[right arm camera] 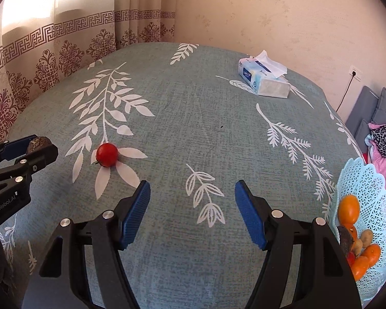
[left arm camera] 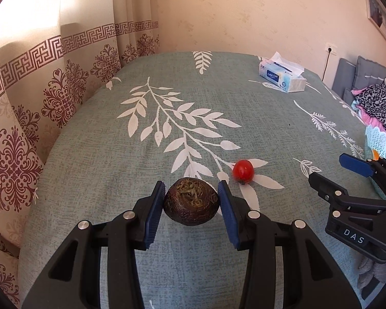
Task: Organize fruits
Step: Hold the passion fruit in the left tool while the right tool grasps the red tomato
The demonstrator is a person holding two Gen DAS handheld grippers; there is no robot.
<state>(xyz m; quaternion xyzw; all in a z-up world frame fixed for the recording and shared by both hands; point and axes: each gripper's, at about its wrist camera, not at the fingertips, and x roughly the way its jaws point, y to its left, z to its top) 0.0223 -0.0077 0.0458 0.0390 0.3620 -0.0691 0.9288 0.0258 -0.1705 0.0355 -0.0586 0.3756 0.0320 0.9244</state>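
Dark wrinkled fruit (left arm camera: pixel 191 201) sits clamped between the blue pads of my left gripper (left arm camera: pixel 191 200), above the leaf-print tabletop (left arm camera: pixel 167 82). Just beyond lies a cherry tomato (left arm camera: pixel 243 170). My right gripper (right arm camera: pixel 193 212) hangs open, near the fruit-filled blue basket (right arm camera: pixel 373 188).

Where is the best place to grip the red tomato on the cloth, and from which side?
Grip the tomato across its round middle, coming from above with the open right tongs. It sits alone on the cloth, with free space all around it.
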